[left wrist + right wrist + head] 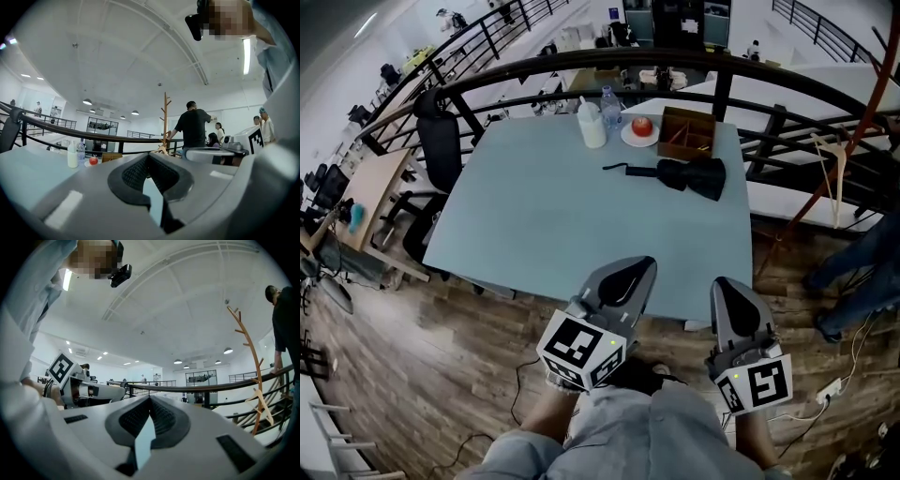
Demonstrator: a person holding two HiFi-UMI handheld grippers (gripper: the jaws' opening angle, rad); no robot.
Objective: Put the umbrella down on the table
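Note:
The black folded umbrella [689, 175] lies on the pale blue table [544, 216] toward the far right, with its strap trailing to the left. Both grippers hover at the table's near edge, well short of the umbrella. My left gripper [633, 274] is shut with nothing in it, and so is my right gripper [727, 292]. In the left gripper view the shut jaws [149, 163] hide the umbrella. The right gripper view shows its own jaws [150, 405] shut as well, with the left gripper off to the left.
At the table's far edge stand a white bottle [592, 125], a clear water bottle [610, 101], a plate with a red apple [641, 127] and a wooden box [687, 133]. A black office chair [441, 141] stands left; a railing [675, 61] runs behind; a wooden coat rack [839, 150] stands right.

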